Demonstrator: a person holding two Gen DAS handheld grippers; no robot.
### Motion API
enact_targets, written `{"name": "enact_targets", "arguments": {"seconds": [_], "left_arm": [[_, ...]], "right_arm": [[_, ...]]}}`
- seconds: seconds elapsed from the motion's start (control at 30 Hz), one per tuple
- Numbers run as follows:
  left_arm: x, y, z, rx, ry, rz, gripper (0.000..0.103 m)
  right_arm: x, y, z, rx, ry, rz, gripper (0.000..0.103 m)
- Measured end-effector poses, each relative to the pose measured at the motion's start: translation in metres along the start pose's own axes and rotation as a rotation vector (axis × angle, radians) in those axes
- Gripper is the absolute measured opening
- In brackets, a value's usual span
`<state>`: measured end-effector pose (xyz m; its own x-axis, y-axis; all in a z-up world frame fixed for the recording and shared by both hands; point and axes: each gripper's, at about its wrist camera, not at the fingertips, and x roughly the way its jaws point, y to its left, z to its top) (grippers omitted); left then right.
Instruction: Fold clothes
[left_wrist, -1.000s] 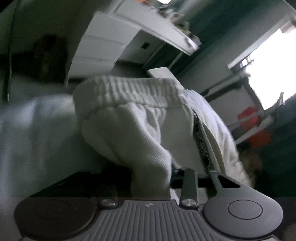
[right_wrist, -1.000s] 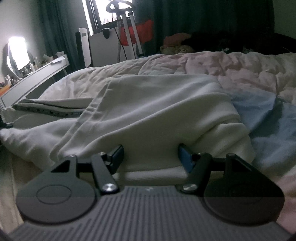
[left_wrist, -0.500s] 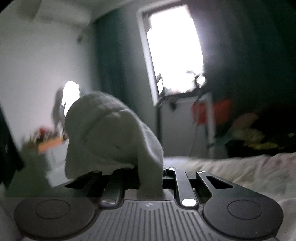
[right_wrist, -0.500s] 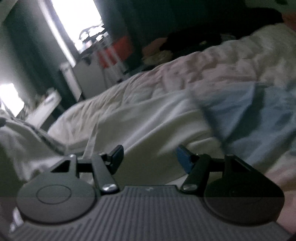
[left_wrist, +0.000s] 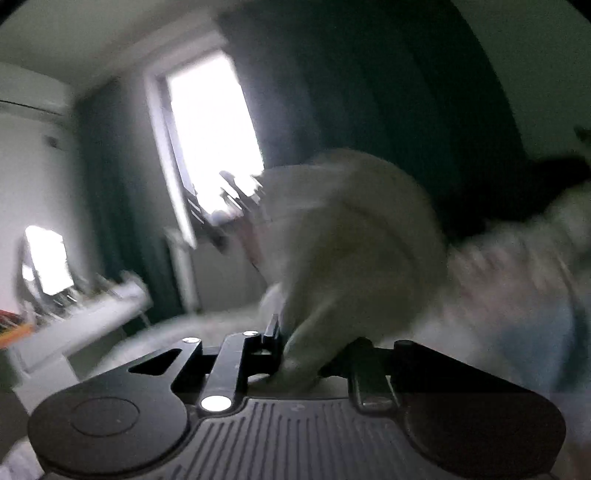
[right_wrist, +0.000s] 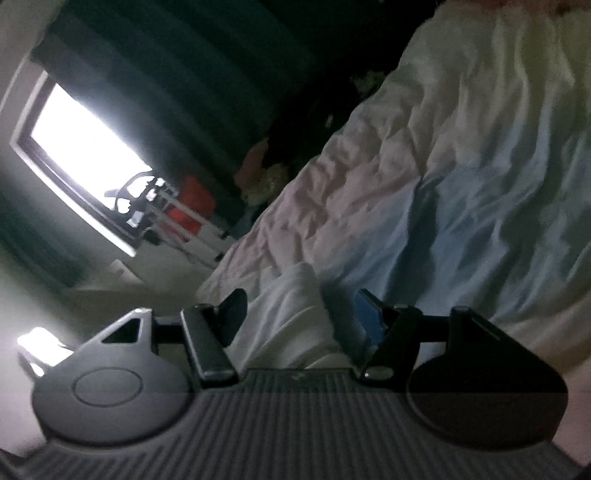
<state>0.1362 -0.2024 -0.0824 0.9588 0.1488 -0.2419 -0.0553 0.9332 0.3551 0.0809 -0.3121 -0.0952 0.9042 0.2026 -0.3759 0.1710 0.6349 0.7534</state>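
A white knit garment (left_wrist: 351, 240) bulges up in front of the left wrist camera, blurred by motion. My left gripper (left_wrist: 316, 350) is shut on a bunch of this cloth, and the garment hides the fingertips. In the right wrist view a fold of the white garment (right_wrist: 291, 317) lies between the fingers of my right gripper (right_wrist: 299, 314). Those fingers stand wide apart. A dark gap separates the cloth from the blue-padded right finger (right_wrist: 369, 317), so nothing is pinched there. The right view is tilted sharply.
A rumpled pink, blue and white quilt (right_wrist: 461, 184) covers the bed. A bright window (left_wrist: 210, 147) with dark curtains is behind. A white desk (left_wrist: 92, 317) with a lit mirror (left_wrist: 48, 266) stands left. A metal rack with something red (right_wrist: 192, 206) stands by the window.
My left gripper has swung up and round with the cloth in it, from the desk towards the window and bed. The right gripper has tilted and lifted, still open, cloth now lying between its fingers.
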Motion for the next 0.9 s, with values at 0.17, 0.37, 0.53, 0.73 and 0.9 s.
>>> {"name": "enact_targets", "arguments": {"seconds": [0.17,0.37,0.53,0.73,0.9], "left_arm": [[-0.005,-0.002,-0.025,0.026,0.042,-0.096,0.058],[-0.031,0.055,-0.033,0.076,0.041,-0.227,0.085],[-0.043,0.131,-0.053,-0.067,0.066,-0.133,0.089],[-0.006,0.215,-0.047,-0.382,0.094,0.015,0.089],[-0.006,0.243,-0.052,-0.463,0.136,0.060,0.089]], "right_arm": [[0.024,-0.001,-0.005,0.032,0.120,0.103,0.068],[0.049,-0.004,-0.014,0.144,0.235,0.201,0.067],[0.061,-0.011,-0.021,0.217,0.270,0.165,0.067],[0.063,0.010,-0.027,0.110,0.169,0.239,0.068],[0.071,0.033,-0.032,0.014,0.148,0.233,0.067]]}}
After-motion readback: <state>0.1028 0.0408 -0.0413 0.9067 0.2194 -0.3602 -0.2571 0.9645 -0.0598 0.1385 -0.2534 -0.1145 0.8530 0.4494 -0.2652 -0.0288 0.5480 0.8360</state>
